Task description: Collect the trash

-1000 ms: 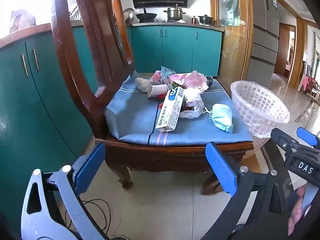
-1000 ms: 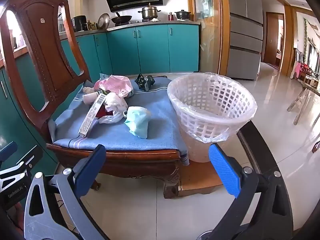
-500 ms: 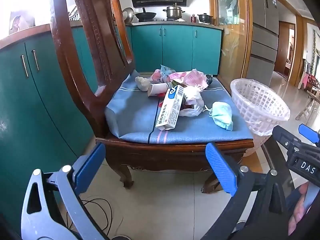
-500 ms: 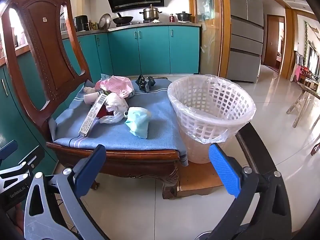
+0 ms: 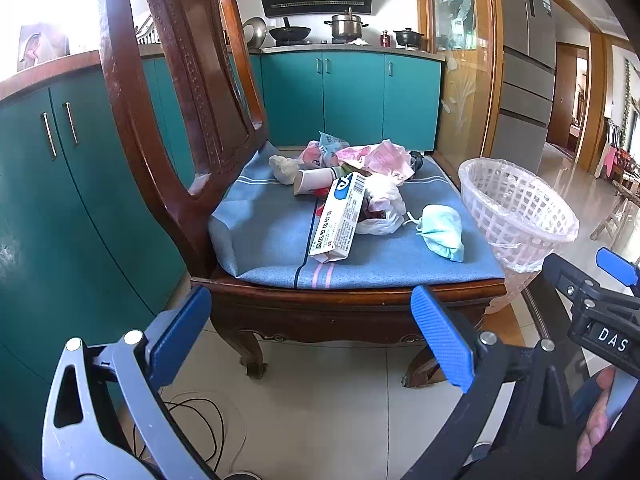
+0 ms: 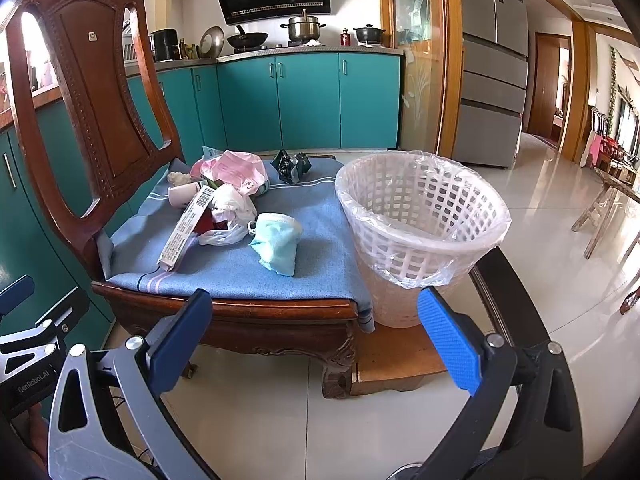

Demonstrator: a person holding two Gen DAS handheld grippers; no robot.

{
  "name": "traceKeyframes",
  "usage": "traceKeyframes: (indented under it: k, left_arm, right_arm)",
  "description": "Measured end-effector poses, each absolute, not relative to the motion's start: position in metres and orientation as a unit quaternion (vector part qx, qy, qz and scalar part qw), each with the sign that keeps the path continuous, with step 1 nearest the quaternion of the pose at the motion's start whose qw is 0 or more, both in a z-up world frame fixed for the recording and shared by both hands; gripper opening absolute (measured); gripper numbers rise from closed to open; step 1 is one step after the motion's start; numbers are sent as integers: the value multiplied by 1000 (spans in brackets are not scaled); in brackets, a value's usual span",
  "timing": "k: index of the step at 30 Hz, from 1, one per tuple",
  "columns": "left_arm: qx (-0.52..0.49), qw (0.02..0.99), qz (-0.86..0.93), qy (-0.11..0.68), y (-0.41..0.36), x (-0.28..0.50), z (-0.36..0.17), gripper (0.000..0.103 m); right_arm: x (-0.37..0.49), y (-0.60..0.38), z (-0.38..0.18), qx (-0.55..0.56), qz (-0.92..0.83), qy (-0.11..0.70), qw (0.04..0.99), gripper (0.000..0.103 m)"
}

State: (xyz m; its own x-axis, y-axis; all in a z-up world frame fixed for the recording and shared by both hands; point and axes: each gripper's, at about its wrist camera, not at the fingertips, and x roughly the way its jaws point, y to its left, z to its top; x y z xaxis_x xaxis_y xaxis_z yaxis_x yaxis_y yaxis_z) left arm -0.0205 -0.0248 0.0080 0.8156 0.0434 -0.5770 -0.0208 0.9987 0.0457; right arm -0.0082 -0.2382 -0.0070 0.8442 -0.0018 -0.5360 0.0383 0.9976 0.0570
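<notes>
"DAS" – right gripper [image 5: 608, 276] | "GenRobot.AI" – left gripper [image 6: 24, 300]

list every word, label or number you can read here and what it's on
"DAS" on the right gripper's body, left wrist view.
"GenRobot.AI" on the left gripper's body, right wrist view.
Box: blue logo, barcode and lines of small print, all too small to read.
Pink bag: reddish print, blurred.
Fridge sticker: blue label, unreadable.
Chair back: small tag, unreadable.
</notes>
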Motion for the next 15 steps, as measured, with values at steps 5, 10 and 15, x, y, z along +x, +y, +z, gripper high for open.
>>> traceKeyframes:
  k: [5,10,15]
  left_arm:
    - [19,952,16,306,-26,-20,7,100]
    - [19,952,15,306,-26,-20,7,100]
    - [19,952,15,306,-26,-20,7,100]
  right_arm:
    - [-8,-238,-7,33,-10,278,960,100]
    - [-8,-238,-7,33,-10,279,960,100]
    - [-9,-239,-7,33,-10,279,960,100]
